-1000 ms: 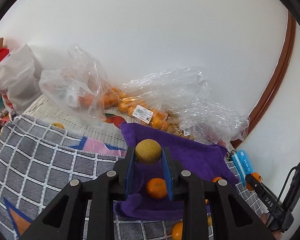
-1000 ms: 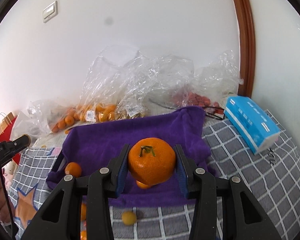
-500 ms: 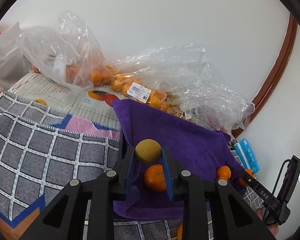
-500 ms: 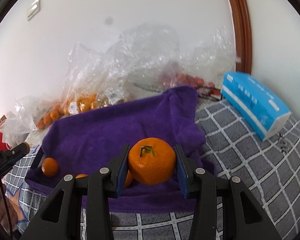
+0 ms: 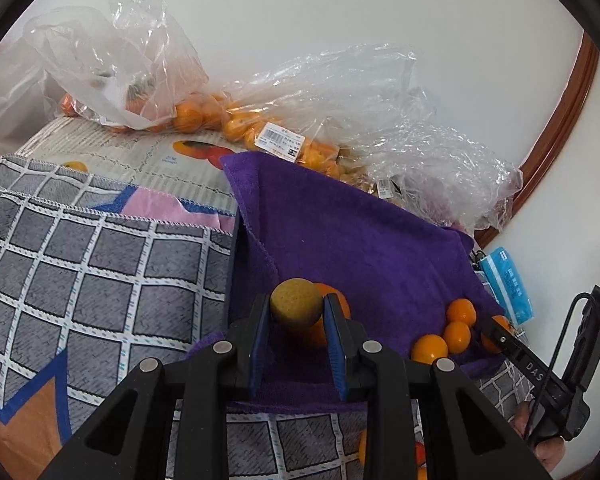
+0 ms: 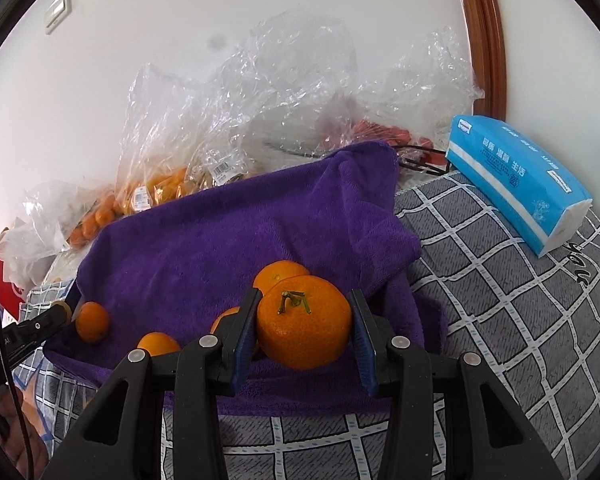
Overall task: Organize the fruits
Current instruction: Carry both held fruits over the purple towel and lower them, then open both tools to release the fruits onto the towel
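My left gripper (image 5: 296, 310) is shut on a small yellow-brown round fruit (image 5: 296, 307), held just above the near part of a purple towel (image 5: 360, 240). An orange (image 5: 332, 300) lies on the towel right behind it, and three small oranges (image 5: 446, 334) sit at the towel's right edge. In the right wrist view my right gripper (image 6: 304, 324) is shut on a large orange with a stem (image 6: 304, 322), low over the same purple towel (image 6: 228, 240). Several oranges (image 6: 280, 274) rest on the towel behind and left of it. The left gripper's tip (image 6: 52, 316) shows at the far left.
Clear plastic bags of oranges (image 5: 204, 116) and other fruit line the wall behind the towel. A blue tissue pack (image 6: 516, 176) lies on the grey checked cloth (image 6: 500, 280) to the right. A wooden door frame (image 6: 484, 32) stands at the back right.
Both grippers have sunk toward the purple towel with their fruit still held. More oranges on the towel have come into view close beside each gripper.
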`<state>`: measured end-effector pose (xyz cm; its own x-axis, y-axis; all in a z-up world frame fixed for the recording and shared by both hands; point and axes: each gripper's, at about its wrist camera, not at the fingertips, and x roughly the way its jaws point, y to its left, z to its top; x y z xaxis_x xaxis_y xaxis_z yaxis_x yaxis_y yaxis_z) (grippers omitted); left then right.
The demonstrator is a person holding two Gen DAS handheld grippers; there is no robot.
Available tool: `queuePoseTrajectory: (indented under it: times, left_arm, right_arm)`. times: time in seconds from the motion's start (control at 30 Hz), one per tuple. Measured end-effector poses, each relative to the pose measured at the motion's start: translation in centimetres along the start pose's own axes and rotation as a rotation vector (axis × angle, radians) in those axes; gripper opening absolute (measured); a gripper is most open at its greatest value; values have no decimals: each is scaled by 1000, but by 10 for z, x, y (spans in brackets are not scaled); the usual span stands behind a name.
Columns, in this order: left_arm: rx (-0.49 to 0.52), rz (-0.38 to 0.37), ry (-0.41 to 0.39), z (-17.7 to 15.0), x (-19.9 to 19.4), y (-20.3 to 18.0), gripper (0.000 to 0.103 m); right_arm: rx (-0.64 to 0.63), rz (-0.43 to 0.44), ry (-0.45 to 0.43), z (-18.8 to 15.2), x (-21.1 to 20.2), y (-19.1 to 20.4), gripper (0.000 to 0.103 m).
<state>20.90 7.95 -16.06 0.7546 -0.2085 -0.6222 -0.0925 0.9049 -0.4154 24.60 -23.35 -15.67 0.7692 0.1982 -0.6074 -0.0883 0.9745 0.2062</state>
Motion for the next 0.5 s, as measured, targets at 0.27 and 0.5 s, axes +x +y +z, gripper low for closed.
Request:
queuePoseTrajectory:
  times: [0.27,0.5]
  left_arm:
    - [-9,49,12,-5,1,-6,26]
    - [-28,46,4,-5,1,-5,26]
  right_arm:
    - [-49,-25,4,-3,3,10,44]
    - [-42,-35,-29,-3,-1,8,51]
